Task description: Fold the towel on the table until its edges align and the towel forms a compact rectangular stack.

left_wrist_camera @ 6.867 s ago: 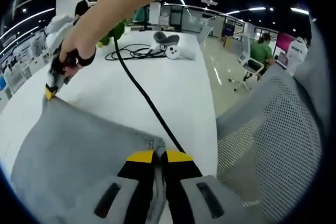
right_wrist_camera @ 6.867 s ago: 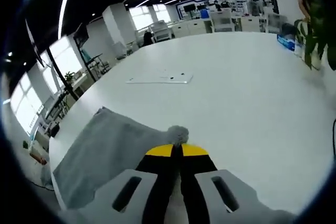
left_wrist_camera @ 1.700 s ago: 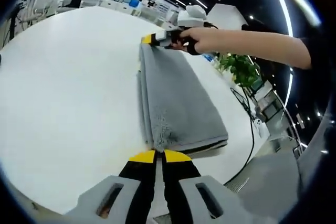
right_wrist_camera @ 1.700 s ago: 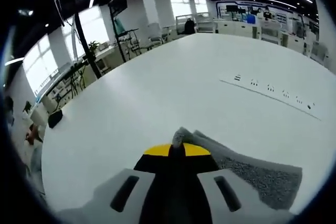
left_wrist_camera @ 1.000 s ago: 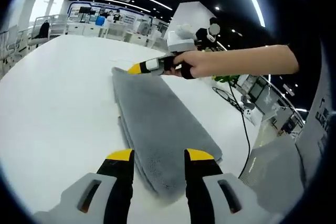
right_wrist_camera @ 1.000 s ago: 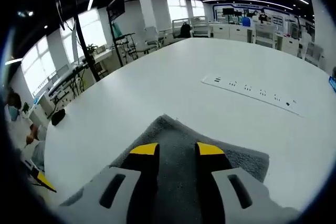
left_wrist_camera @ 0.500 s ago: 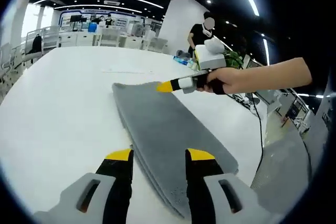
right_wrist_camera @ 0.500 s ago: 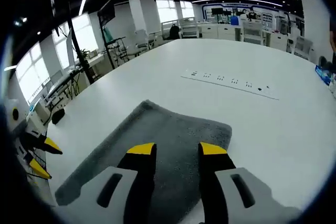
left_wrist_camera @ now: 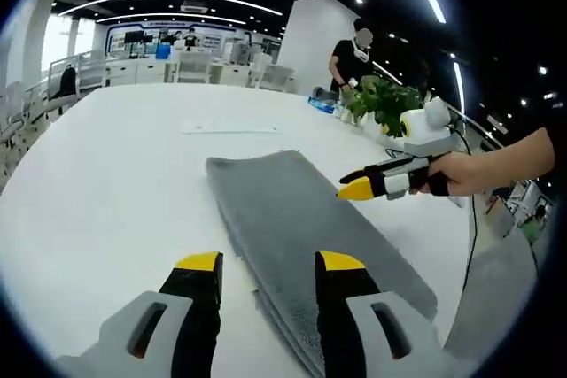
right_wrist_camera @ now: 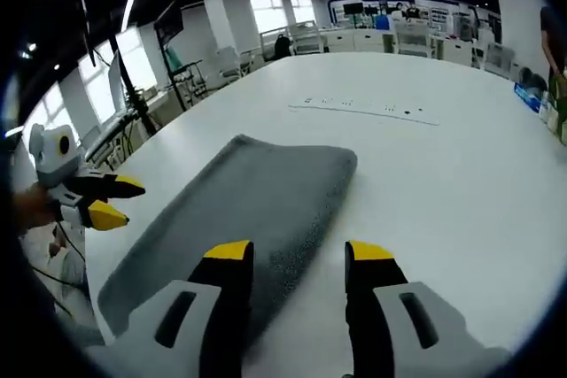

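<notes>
The white worktop [left_wrist_camera: 97, 174] spreads wide, bare around the towel. The grey towel [left_wrist_camera: 301, 227] lies on it folded into a long layered strip, running from the left tool's jaws toward 12 o'clock; in the right gripper view the towel [right_wrist_camera: 257, 201] lies just ahead of that tool's jaws. At 3 o'clock in the left gripper view a hand [left_wrist_camera: 469, 174] holds the right tool [left_wrist_camera: 354, 190], jaws spread, above the towel's edge. The left tool [left_wrist_camera: 266, 263] is spread too, holding nothing. Beyond, at 1 o'clock, stands a leafy plant [left_wrist_camera: 385, 104]; a flat power strip [left_wrist_camera: 232, 129] lies at 12.
</notes>
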